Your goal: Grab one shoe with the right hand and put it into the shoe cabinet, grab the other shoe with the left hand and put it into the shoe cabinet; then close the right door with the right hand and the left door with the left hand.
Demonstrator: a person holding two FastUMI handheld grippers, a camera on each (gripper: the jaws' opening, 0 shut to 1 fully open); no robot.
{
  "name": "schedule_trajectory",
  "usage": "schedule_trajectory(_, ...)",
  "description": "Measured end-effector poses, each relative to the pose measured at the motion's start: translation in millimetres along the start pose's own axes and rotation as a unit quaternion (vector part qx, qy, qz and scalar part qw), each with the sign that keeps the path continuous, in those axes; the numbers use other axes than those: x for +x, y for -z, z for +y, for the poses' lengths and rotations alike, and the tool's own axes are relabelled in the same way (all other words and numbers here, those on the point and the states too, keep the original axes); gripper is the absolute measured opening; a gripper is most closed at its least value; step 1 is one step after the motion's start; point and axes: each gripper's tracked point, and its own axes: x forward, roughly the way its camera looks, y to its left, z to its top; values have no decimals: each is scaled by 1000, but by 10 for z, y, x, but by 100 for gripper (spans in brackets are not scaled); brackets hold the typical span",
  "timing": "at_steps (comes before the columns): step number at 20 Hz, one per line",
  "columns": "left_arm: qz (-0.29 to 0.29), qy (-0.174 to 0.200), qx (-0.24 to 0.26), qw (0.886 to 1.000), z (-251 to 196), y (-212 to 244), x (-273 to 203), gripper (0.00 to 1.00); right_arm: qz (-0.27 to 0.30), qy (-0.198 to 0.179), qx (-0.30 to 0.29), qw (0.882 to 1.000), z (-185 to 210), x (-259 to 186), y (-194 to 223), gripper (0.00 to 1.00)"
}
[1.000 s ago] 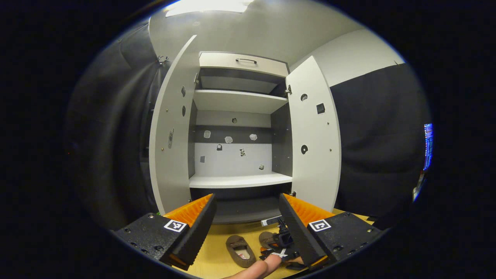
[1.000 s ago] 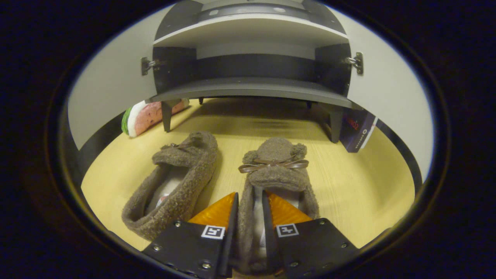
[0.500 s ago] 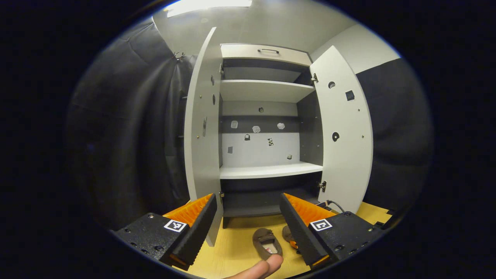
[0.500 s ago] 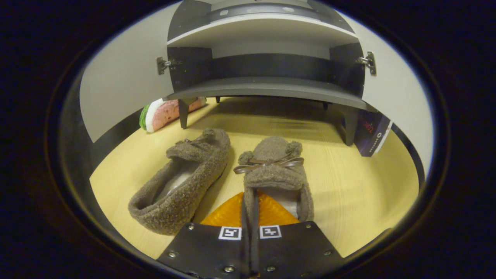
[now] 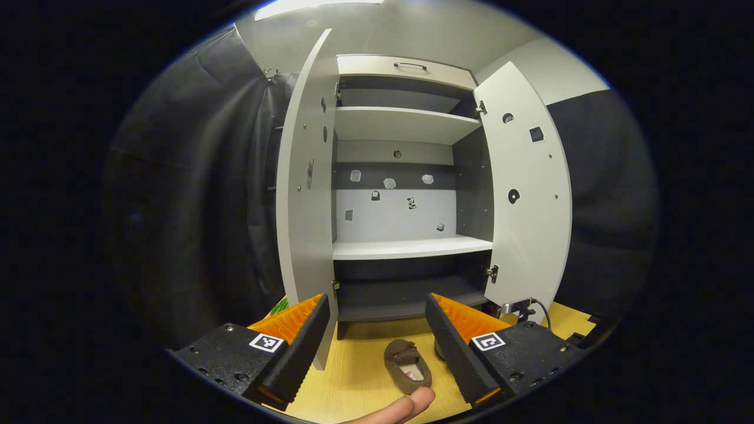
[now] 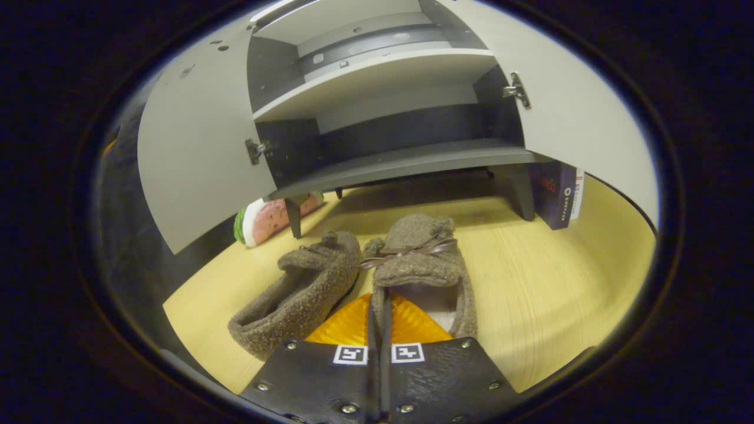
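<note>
The task looks to be at its first step. The right gripper (image 6: pixel 380 321) is clamped on the side wall of the right-hand shoe (image 6: pixel 421 259), its two fingers pressed close together with only that fuzzy wall between them. Judging by the tilt, the shoe may be just coming off the floor (image 6: pixel 548 282), though that cannot be told for sure. The other shoe (image 6: pixel 300 291) lies on the floor just beside it, toe near toe, untouched.

Both shoes are outside the cabinet (image 6: pixel 406 162), whose lowest shelf stands open ahead of them. The left door (image 5: pixel 303 176) and the right door (image 5: pixel 527 194) are both swung wide.

The left gripper (image 5: pixel 377 327) hangs well back from the cabinet with its jaws spread and nothing between them; one shoe shows on the floor far below it.

Still to do: lift and shelve the held shoe, fetch and shelve the second with the left gripper, then shut both doors.
</note>
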Motion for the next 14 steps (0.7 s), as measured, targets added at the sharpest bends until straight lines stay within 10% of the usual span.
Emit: schedule_trajectory(14, -5, 4, -4, 1000, -31, -45, 139, 100, -125, -21, -44, 991, 498, -868, -1518, 0)
